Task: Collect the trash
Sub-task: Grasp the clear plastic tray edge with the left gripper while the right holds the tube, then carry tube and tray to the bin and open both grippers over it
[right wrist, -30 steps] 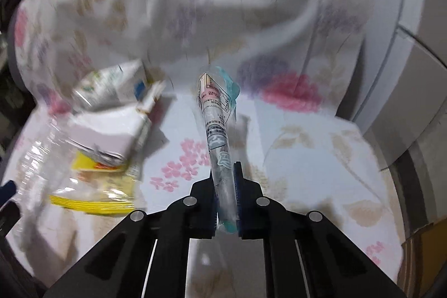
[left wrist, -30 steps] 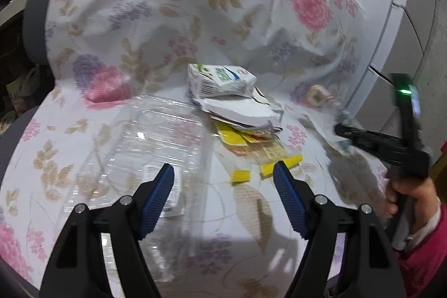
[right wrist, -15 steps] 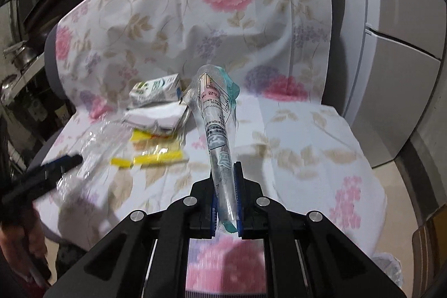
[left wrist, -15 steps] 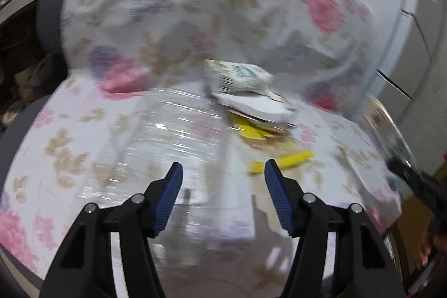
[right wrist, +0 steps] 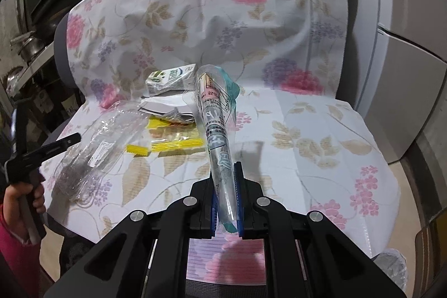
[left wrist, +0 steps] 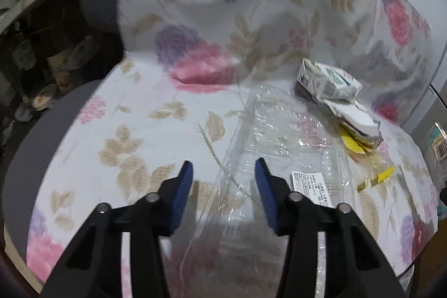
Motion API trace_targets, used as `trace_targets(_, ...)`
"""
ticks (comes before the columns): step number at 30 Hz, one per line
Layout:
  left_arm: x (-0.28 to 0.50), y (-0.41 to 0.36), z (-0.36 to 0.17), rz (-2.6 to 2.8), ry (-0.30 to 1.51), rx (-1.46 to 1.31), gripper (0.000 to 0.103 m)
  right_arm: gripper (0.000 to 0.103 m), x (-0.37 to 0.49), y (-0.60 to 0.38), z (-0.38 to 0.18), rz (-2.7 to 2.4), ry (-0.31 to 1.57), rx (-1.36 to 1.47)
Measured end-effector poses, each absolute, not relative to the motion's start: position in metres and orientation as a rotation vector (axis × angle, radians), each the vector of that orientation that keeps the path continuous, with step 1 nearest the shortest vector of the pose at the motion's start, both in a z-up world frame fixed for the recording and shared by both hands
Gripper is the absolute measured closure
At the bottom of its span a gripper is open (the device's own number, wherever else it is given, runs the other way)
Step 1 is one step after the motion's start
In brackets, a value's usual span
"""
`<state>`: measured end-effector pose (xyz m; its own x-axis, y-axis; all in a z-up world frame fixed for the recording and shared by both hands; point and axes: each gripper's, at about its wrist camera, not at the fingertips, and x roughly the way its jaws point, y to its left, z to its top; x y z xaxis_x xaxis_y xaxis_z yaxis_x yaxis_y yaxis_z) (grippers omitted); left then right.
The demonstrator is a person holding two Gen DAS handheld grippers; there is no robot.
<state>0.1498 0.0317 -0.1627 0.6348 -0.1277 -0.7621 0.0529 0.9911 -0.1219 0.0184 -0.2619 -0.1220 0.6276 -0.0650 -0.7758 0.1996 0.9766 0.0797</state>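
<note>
A crumpled clear plastic tray (left wrist: 279,147) with a white label lies on the flower-print chair seat (left wrist: 134,130). My left gripper (left wrist: 223,162) hovers over the tray's left edge. Its jaws are closing, with the clear edge between the blue pads (left wrist: 183,189), which are not pressing on it. Behind the tray lie a squashed milk carton (left wrist: 327,83), white paper (left wrist: 357,119) and a yellow wrapper (left wrist: 377,178). My right gripper (right wrist: 226,172) is shut on a rolled clear wrapper (right wrist: 215,113) with print and a teal edge, held above the seat. The right wrist view also shows the tray (right wrist: 97,147), the carton (right wrist: 170,78) and the left gripper (right wrist: 64,143).
A hand (right wrist: 25,194) in a red sleeve holds the left tool at the seat's left edge. Grey cabinet doors (right wrist: 405,74) stand to the right. Dark shelves with pots (right wrist: 28,46) are on the left. A plastic bag (right wrist: 391,267) lies on the floor at the lower right.
My left gripper has shifted left and lower to the clear tray's left edge, and its jaws have narrowed. My right gripper has drawn back from the seat, still gripping the rolled wrapper.
</note>
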Motion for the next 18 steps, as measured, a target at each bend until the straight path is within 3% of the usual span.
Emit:
trace_targets(3,0.162,0.028,-0.174,-0.17,0.939,-0.074,0.07,0.092,0.019,-0.257,-0.121,-0.151,0.884,0.156)
trace_targets(6,0.161,0.023,-0.177,-0.159,0.947,-0.031,0.089,0.092,0.017,-0.254,-0.119,-0.149,0.882,0.151)
trace_targets(9,0.148,0.026,-0.167,-0.165,0.909,-0.055,0.097,0.092,0.016,-0.251,-0.116,-0.151,0.875,0.145)
trace_targets(18,0.092,0.044,-0.123,-0.113,0.763,-0.195,0.099,0.092,0.005,-0.242,-0.101,-0.136,0.831,0.144)
